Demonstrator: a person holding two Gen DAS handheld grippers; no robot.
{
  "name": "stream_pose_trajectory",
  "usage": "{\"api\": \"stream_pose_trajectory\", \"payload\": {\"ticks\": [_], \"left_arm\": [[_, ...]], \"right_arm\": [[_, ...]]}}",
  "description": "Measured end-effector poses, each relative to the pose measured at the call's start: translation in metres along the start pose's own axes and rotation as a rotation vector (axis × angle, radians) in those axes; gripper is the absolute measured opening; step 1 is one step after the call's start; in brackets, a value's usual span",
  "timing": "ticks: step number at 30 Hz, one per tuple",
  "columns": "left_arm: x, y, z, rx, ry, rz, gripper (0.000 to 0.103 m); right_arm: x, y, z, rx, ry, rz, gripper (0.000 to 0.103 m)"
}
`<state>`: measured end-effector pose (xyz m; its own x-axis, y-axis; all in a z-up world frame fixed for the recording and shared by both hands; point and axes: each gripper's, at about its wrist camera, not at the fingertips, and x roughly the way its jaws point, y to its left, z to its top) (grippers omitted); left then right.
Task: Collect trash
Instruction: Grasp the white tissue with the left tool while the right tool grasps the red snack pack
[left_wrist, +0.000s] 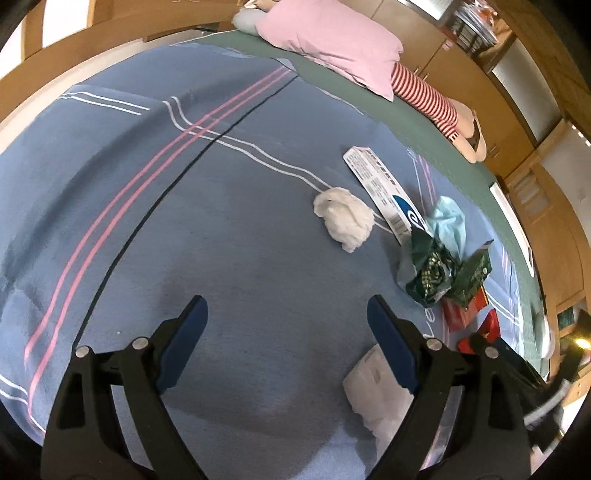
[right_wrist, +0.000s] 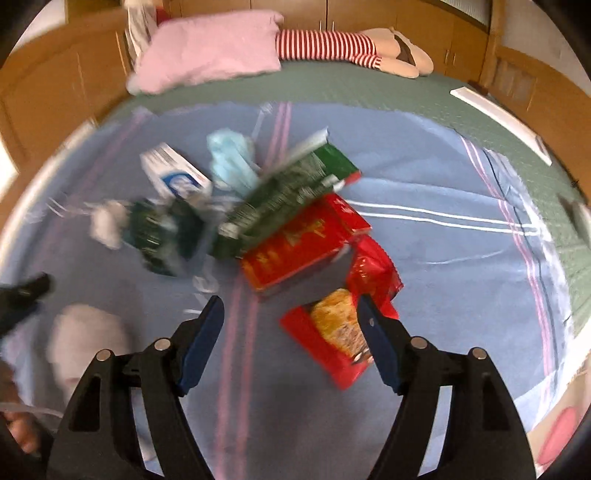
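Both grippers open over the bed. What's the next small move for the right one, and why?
Probably ease the right gripper forward-right onto the noodle packet: its jaws are open and empty, and that packet lies nearest, partly beside its right finger.

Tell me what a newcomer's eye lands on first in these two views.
First, the heap of trash on the blue blanket: a red snack packet by the open right gripper, with a green box behind it. Next, the white tissue wad ahead of the open left gripper, and the pink pillow at the far end.
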<state>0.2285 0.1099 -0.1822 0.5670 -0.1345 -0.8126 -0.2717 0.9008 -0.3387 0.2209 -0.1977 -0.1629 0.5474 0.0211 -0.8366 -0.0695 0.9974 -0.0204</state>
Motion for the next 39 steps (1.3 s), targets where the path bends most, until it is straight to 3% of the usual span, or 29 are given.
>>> {"api": "stream_pose_trajectory", "payload": {"ticks": [4,6,7,9,15,19,27,29,30,31,37,39], "left_arm": [[0.002,0.001,0.0,-0.009,0.011,-0.008,0.088],[0.002,0.0,0.0,-0.003,0.012,-0.016,0.088],[0.002,-0.001,0.0,0.002,0.013,-0.02,0.088],[0.002,-0.005,-0.001,0.018,0.016,-0.035,0.088],[0.002,-0.02,-0.007,0.09,0.047,-0.121,0.088],[0.006,-0.039,-0.018,0.178,0.11,-0.18,0.089],[0.003,-0.081,-0.046,0.433,0.115,-0.169,0.089],[0.006,-0.086,-0.05,0.46,0.126,-0.162,0.079],[0.009,-0.087,-0.052,0.475,0.143,-0.165,0.063],[0.012,-0.089,-0.054,0.487,0.16,-0.159,0.056],[0.015,-0.085,-0.057,0.503,0.148,-0.096,0.034],[0.009,-0.081,-0.056,0.493,0.112,-0.076,0.032]], "right_arm": [[0.019,-0.005,-0.006,-0.023,0.09,0.028,0.072],[0.019,-0.009,-0.011,-0.013,0.096,0.034,0.055],[0.016,-0.011,-0.013,-0.009,0.09,0.044,0.04],[0.01,-0.015,-0.016,-0.004,0.095,0.079,0.036],[-0.035,-0.004,-0.041,-0.034,0.092,0.221,0.034],[-0.068,0.005,-0.065,-0.057,0.089,0.277,0.034],[-0.113,0.016,-0.094,-0.104,0.003,0.206,0.035],[-0.115,0.024,-0.093,-0.103,-0.009,0.197,0.034],[-0.117,0.024,-0.095,-0.099,-0.015,0.195,0.034],[-0.118,0.024,-0.095,-0.096,-0.018,0.192,0.034],[-0.131,0.021,-0.097,-0.089,-0.061,0.184,0.034],[-0.14,0.02,-0.099,-0.083,-0.087,0.189,0.034]]}}
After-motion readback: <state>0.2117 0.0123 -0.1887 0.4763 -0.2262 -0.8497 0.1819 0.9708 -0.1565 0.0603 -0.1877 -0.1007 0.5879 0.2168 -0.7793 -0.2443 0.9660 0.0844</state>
